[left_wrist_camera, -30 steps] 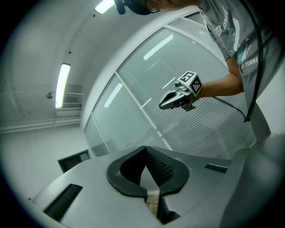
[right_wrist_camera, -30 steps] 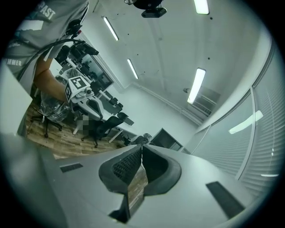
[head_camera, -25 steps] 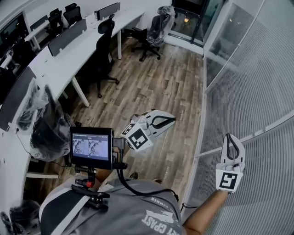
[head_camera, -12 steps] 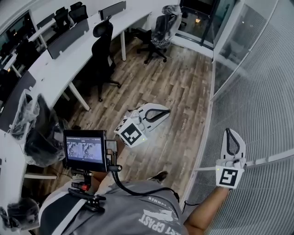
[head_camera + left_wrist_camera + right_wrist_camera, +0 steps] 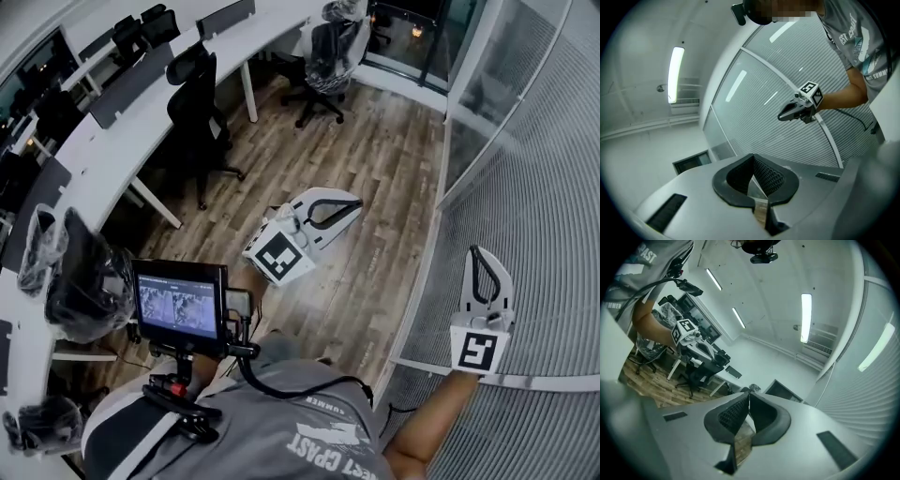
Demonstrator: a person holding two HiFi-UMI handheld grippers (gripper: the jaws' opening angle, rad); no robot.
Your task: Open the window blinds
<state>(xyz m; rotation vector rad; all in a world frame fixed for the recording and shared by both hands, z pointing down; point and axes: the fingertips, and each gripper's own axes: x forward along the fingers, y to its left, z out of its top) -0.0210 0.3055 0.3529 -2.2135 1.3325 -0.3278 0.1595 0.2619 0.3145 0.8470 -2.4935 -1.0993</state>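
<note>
Since 1 second ago the person has moved forward along the glass wall: the white frame rail (image 5: pixel 525 380) that then crossed near the tip of the right gripper (image 5: pixel 478 253) now lies under the wrist behind its marker cube, and the far office chairs (image 5: pixel 323 47) have slid up to the top edge of the head view. Both grippers have kept their pose, held out level in front of the body. The left gripper (image 5: pixel 352 204) hangs over the wooden floor (image 5: pixel 384 169), pointing toward the window side; in its own view the 2 ribbed pads (image 5: pixel 764 173) are pressed together with nothing between them. The right gripper's jaws are likewise pressed together and empty in the right gripper view, the pads (image 5: pixel 733 414) meeting at the tip. The window blinds (image 5: pixel 548 206) cover the curved glass at the person's right, slats lowered and flat across every pane in sight; the right gripper is just beside them, but whether it touches them cannot be told. From the left gripper view the right gripper (image 5: pixel 782 116) shows in front of the slatted blinds (image 5: pixel 754 117), below a ceiling light (image 5: pixel 675 70). From the right gripper view the left gripper (image 5: pixel 711 351) shows against the long white desk (image 5: pixel 112 150) and a black chair (image 5: pixel 197 98). A small monitor (image 5: pixel 181 305) sits on the person's chest rig.
</note>
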